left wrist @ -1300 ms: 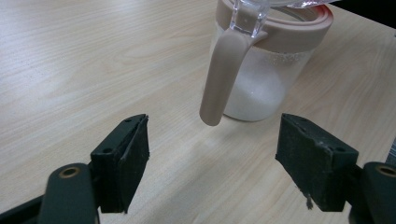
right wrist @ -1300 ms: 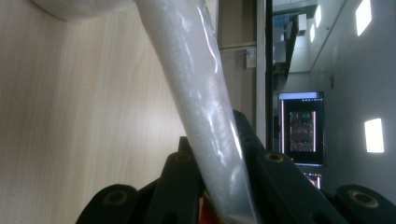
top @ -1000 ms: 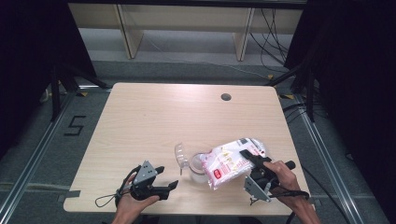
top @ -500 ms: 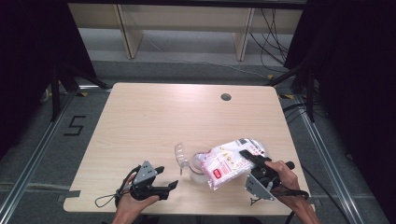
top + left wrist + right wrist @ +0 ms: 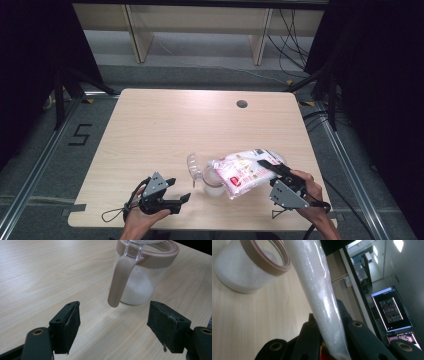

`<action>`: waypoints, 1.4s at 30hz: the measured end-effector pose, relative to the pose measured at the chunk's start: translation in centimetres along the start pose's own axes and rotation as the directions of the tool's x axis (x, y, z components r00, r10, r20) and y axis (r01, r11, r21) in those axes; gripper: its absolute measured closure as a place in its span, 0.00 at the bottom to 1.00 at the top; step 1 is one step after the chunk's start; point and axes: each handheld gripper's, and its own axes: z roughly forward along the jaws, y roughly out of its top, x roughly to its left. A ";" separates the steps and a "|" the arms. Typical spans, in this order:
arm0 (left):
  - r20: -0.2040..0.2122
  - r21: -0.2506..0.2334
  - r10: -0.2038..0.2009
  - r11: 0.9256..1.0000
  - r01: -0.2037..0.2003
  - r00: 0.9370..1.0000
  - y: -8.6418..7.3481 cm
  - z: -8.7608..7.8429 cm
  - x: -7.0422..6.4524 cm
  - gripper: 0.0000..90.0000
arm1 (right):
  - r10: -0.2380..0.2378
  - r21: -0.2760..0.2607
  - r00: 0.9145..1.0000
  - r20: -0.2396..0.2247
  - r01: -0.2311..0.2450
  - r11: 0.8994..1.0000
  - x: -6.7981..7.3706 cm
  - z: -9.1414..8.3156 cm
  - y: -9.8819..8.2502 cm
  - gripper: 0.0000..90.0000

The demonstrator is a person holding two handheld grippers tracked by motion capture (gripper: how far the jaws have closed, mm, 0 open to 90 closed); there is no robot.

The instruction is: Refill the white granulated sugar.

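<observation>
While the table [image 5: 165, 125] carries a clear jar [image 5: 212, 181] of white grains near its front edge, the bag [image 5: 245, 170] tilts over the jar's rim, pinched in the right hand-held gripper [image 5: 265, 165]. The left hand-held gripper [image 5: 181, 192], jaws wide and empty, rests near the jar's handle [image 5: 120, 282].

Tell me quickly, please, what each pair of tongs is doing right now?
Left tongs: open, empty, facing the jar.
Right tongs: shut on the bag of white powder.
</observation>
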 end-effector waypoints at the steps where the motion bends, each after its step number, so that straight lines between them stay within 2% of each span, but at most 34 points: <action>1: 0.000 0.000 0.012 1.000 -0.012 1.000 0.0 0.0 0.1 0.28 | 0.020 -0.004 1.000 -0.011 -0.020 1.000 0.0 0.0 0.0 0.94; 2: -0.001 0.000 0.013 1.000 -0.013 1.000 0.0 -0.1 0.1 0.28 | 0.045 0.000 0.999 -0.028 -0.045 0.999 0.2 0.0 -0.1 0.94; 3: -0.001 -0.003 -0.002 1.000 0.002 1.000 0.0 0.0 0.0 0.28 | 0.067 -0.011 0.998 -0.023 -0.067 0.998 0.3 0.1 -0.1 0.94; 4: 0.000 -0.003 -0.001 1.000 0.001 1.000 0.0 0.0 0.0 0.28 | 0.052 -0.025 0.998 -0.022 -0.053 0.998 0.1 0.1 -0.2 0.94; 5: 0.000 -0.003 -0.002 1.000 0.002 1.000 0.0 0.0 0.0 0.28 | 0.080 -0.033 0.996 -0.030 -0.081 0.996 0.1 0.1 -0.2 0.94; 6: 0.000 -0.002 0.000 1.000 0.000 1.000 0.0 0.0 0.0 0.28 | 0.128 -0.034 0.991 -0.045 -0.129 0.991 0.3 0.0 -0.3 0.95; 7: 0.000 -0.002 0.001 1.000 -0.001 1.000 0.0 -0.1 0.0 0.28 | 0.129 -0.044 0.991 -0.042 -0.131 0.990 0.2 0.1 -0.3 0.95; 8: -0.007 0.001 0.002 1.000 -0.002 1.000 0.0 -0.1 0.0 0.28 | 0.158 -0.047 0.987 -0.040 -0.160 0.986 0.3 0.1 -0.4 0.95; 10: -0.002 -0.001 0.002 1.000 -0.002 1.000 0.0 -0.1 0.0 0.28 | 0.175 -0.065 0.983 -0.050 -0.178 0.982 0.2 0.1 -0.5 0.95; 11: -0.001 -0.002 0.001 1.000 -0.001 1.000 0.0 -0.1 0.0 0.28 | 0.218 -0.069 0.973 -0.069 -0.223 0.972 0.2 0.1 -0.6 0.95; 12: -0.001 -0.002 0.001 1.000 -0.001 1.000 0.0 -0.1 0.0 0.28 | 0.214 -0.081 0.974 -0.069 -0.219 0.972 0.2 0.1 -0.6 0.95; 13: -0.002 -0.002 0.002 1.000 -0.002 1.000 0.0 -0.1 0.0 0.28 | 0.251 -0.073 0.966 -0.069 -0.256 0.964 0.3 0.2 -0.7 0.95; 15: -0.001 0.001 0.012 1.000 -0.012 1.000 0.0 -0.1 0.0 0.28 | 0.253 -0.088 0.965 -0.069 -0.258 0.962 0.1 0.3 -1.0 0.95; 16: -0.002 0.000 0.007 1.000 -0.007 1.000 0.0 -0.1 0.0 0.28 | 0.262 -0.085 0.962 -0.076 -0.268 0.960 0.1 0.3 -1.1 0.95; 17: -0.002 0.002 0.016 1.000 -0.016 1.000 0.0 -0.1 0.1 0.28 | 0.287 -0.085 0.955 -0.080 -0.293 0.952 0.1 0.4 -1.2 0.95; 18: -0.001 0.000 0.011 1.000 -0.011 1.000 0.0 -0.1 0.0 0.28 | 0.291 -0.090 0.953 -0.081 -0.298 0.950 0.1 0.5 -1.3 0.95; 19: -0.005 0.001 0.007 1.000 -0.007 1.000 0.0 -0.1 0.0 0.28 | 0.306 -0.091 0.948 -0.083 -0.313 0.945 0.1 0.6 -1.4 0.95; 20: -0.009 0.002 0.007 1.000 -0.007 1.000 0.0 -0.1 0.0 0.28 | 0.345 -0.092 0.934 -0.090 -0.353 0.931 0.2 0.7 -1.6 0.96; 23: -0.008 0.003 0.020 1.000 -0.020 1.000 0.0 -0.1 0.0 0.28 | 0.400 -0.093 0.910 -0.105 -0.410 0.908 0.3 0.9 -2.0 0.96; 26: -0.003 0.001 0.019 1.000 -0.019 1.000 0.0 -0.1 0.0 0.28 | 0.416 -0.077 0.902 -0.115 -0.425 0.902 0.5 1.5 -2.7 0.96; 28: -0.003 -0.002 0.003 1.000 -0.003 1.000 0.0 -0.1 0.0 0.28 | 0.429 -0.059 0.896 -0.112 -0.437 0.897 0.8 1.8 -3.0 0.96; 31: -0.001 0.000 0.015 1.000 -0.015 1.000 0.0 -0.1 0.0 0.28 | 0.453 -0.056 0.883 -0.124 -0.462 0.885 0.8 2.2 -3.3 0.96; 33: -0.009 0.002 0.005 1.000 -0.005 1.000 0.0 -0.1 -0.1 0.28 | 0.475 -0.054 0.871 -0.125 -0.484 0.873 0.8 2.6 -3.8 0.96; 34: -0.005 0.001 0.006 1.000 -0.006 1.000 0.0 -0.1 -0.1 0.28 | 0.478 -0.049 0.869 -0.128 -0.487 0.872 0.8 2.7 -4.0 0.96; 36: -0.003 -0.001 0.005 1.000 -0.005 1.000 0.0 -0.1 -0.1 0.28 | 0.510 -0.051 0.851 -0.125 -0.519 0.853 0.9 2.8 -4.4 0.96; 38: -0.010 0.003 0.007 1.000 -0.007 1.000 0.0 -0.1 -0.1 0.28 | 0.531 -0.053 0.837 -0.130 -0.541 0.840 0.9 2.8 -4.8 0.96; 39: -0.011 0.003 0.007 1.000 -0.007 1.000 0.0 -0.1 -0.1 0.28 | 0.552 -0.066 0.825 -0.122 -0.562 0.825 0.9 2.9 -5.2 0.96; 40: -0.012 0.003 0.007 1.000 -0.007 1.000 0.0 -0.1 -0.1 0.28 | 0.557 -0.065 0.821 -0.129 -0.567 0.821 0.9 2.9 -5.3 0.96; 41: -0.012 0.004 0.008 1.000 -0.008 1.000 0.0 -0.1 -0.1 0.28 | 0.556 -0.063 0.821 -0.131 -0.566 0.822 0.8 2.9 -5.6 0.96; 42: -0.011 0.004 0.010 1.000 -0.010 1.000 0.0 -0.1 -0.1 0.28 | 0.564 -0.065 0.816 -0.126 -0.574 0.816 0.8 2.9 -5.8 0.96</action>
